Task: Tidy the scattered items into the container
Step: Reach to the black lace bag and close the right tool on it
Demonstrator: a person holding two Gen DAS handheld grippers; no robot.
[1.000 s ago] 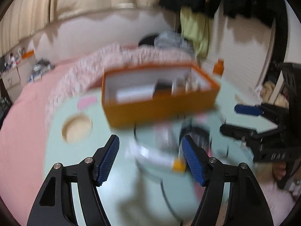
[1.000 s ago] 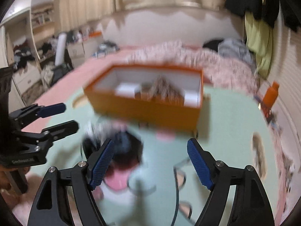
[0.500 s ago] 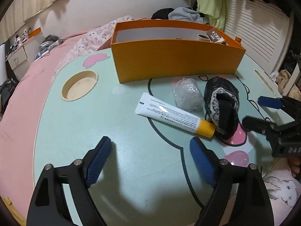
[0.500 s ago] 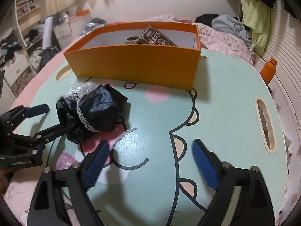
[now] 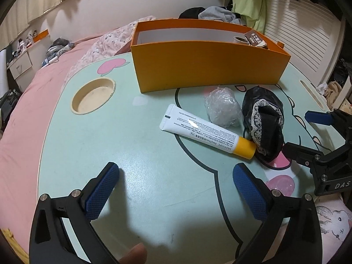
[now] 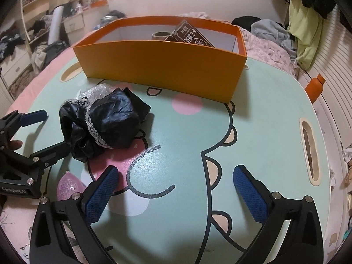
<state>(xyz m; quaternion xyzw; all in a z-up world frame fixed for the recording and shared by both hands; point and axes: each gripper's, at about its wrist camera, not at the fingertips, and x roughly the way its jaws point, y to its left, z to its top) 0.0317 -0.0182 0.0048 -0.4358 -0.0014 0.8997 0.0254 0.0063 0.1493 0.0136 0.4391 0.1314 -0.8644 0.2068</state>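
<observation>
Scattered items lie on the mint-green surface (image 5: 92,154) just ahead of both grippers: a white tube (image 5: 204,129) with a yellow cap, a crumpled clear plastic ball (image 5: 222,107) just behind it, and a black lace-trimmed bundle (image 6: 103,121) touching the tube's cap end. Nearest the cameras, the left gripper (image 5: 176,187) and the right gripper (image 6: 176,189) hover over bare surface with their jaws spread wide and nothing between them. A small pink balloon (image 6: 68,186) sits at the near edge, beside the left gripper as the right wrist view shows it. The step in hand looks like choosing and reaching for a first item; the tube probably suits the left gripper best, taken across its narrow body near the middle so it does not swing, while the soft bundle likely wants a deep bite from the right gripper so that loose folds do not slip out. Beyond the items stands the orange container (image 5: 209,66), open-topped, with a brown packet (image 6: 191,36) and a roll of tape (image 6: 160,35) already inside. A round cup recess (image 5: 93,95) and a slot handle (image 6: 310,151) are cut into the surface, which rests on a pink bed (image 5: 19,110). Farther back are strewn clothes, an orange bottle (image 6: 314,88), shelves and a slatted wall.
</observation>
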